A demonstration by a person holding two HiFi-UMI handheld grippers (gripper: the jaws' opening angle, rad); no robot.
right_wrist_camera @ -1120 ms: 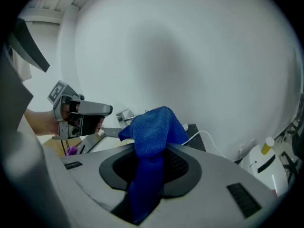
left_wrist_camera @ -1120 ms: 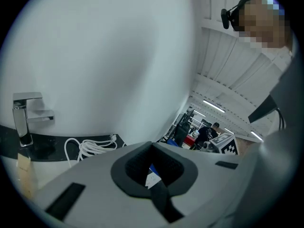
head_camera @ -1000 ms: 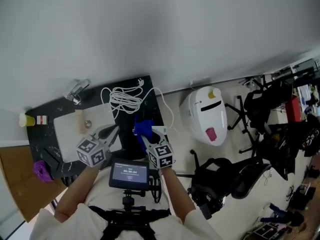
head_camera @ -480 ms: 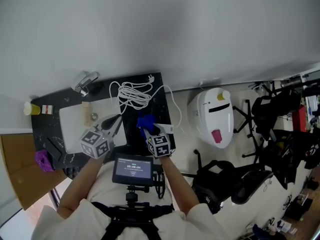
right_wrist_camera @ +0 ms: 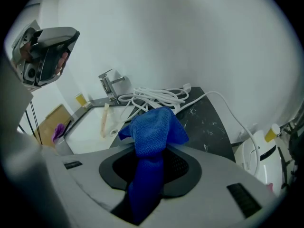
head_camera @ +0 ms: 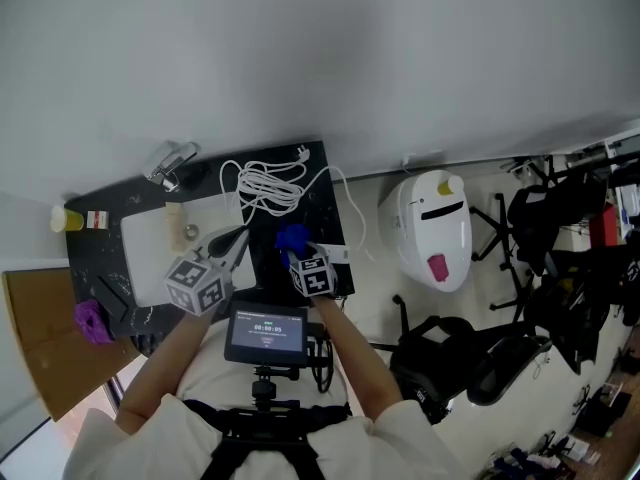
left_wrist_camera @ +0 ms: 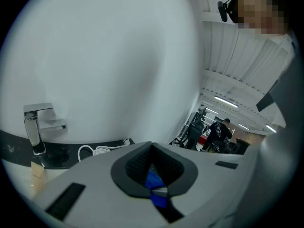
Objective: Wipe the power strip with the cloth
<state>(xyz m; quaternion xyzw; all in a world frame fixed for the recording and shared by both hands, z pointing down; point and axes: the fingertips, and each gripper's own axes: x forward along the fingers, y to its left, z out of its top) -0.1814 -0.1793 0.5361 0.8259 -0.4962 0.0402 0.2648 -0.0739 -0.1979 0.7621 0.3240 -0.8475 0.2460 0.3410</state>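
My right gripper [head_camera: 298,254] is shut on a blue cloth [head_camera: 291,237], held above the black countertop [head_camera: 320,213] near its right side. In the right gripper view the cloth [right_wrist_camera: 152,133] bulges out of the jaws of the right gripper [right_wrist_camera: 149,175]. A small white block [head_camera: 338,256], perhaps the power strip, shows beside that gripper, mostly hidden. A coiled white cable [head_camera: 268,186] lies behind the cloth. My left gripper [head_camera: 238,236] hovers over the sink's right edge. In its own view the left gripper [left_wrist_camera: 153,177] has its jaws together, with a sliver of blue showing low between them.
A white sink [head_camera: 150,236] with a chrome faucet [head_camera: 172,160] fills the counter's left. A yellow cup [head_camera: 62,218] and a purple object [head_camera: 90,320] sit at the far left. On the floor to the right stand a white appliance [head_camera: 435,230] and black chairs [head_camera: 470,358].
The head view has shifted a little. My right gripper with the cloth has drifted slightly toward the cable coil. The left gripper stays beside the sink.
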